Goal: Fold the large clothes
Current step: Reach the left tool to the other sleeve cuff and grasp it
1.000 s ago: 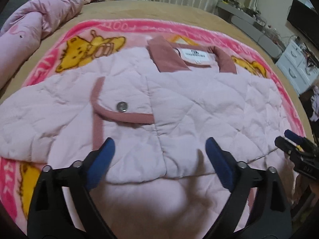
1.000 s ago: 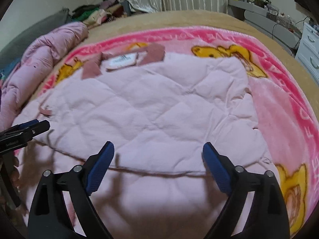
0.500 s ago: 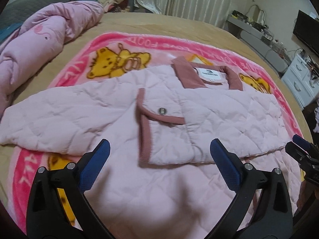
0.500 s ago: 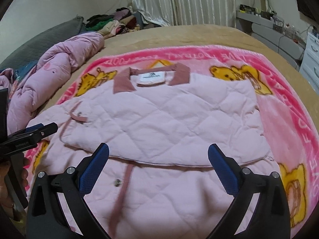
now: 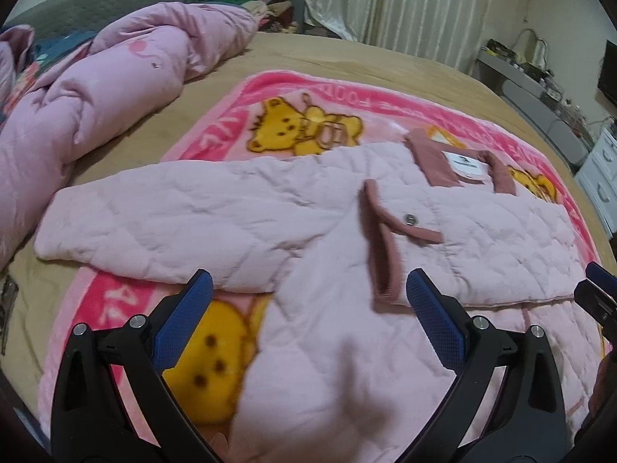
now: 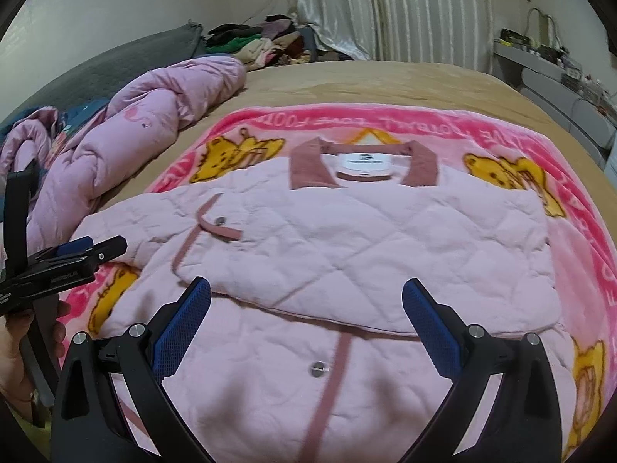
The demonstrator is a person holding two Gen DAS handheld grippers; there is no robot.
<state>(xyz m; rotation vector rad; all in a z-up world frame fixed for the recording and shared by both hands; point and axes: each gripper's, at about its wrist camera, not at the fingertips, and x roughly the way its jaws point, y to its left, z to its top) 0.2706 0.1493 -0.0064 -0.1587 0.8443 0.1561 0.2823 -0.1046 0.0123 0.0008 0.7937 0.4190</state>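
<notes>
A pale pink quilted jacket [image 5: 482,239] with darker pink trim lies on a pink bear-print blanket [image 5: 308,88] on the bed. Its right side is folded across the body and its left sleeve [image 5: 173,223] stretches out to the left. In the right wrist view the jacket [image 6: 366,239] lies collar away from me. My left gripper [image 5: 308,320] is open and empty above the jacket's lower part. My right gripper [image 6: 306,324] is open and empty above the folded edge. Each gripper shows at the edge of the other's view.
A bunched pink duvet [image 5: 96,92] lies at the bed's left side. A pile of clothes [image 6: 254,40] sits at the far end by the curtains. A shelf and white drawers [image 5: 597,177] stand to the right. The tan bedsheet [image 6: 385,81] surrounds the blanket.
Both grippers have pulled back and risen from the jacket, open throughout. The left view has swung left, so the outstretched sleeve and duvet now show.
</notes>
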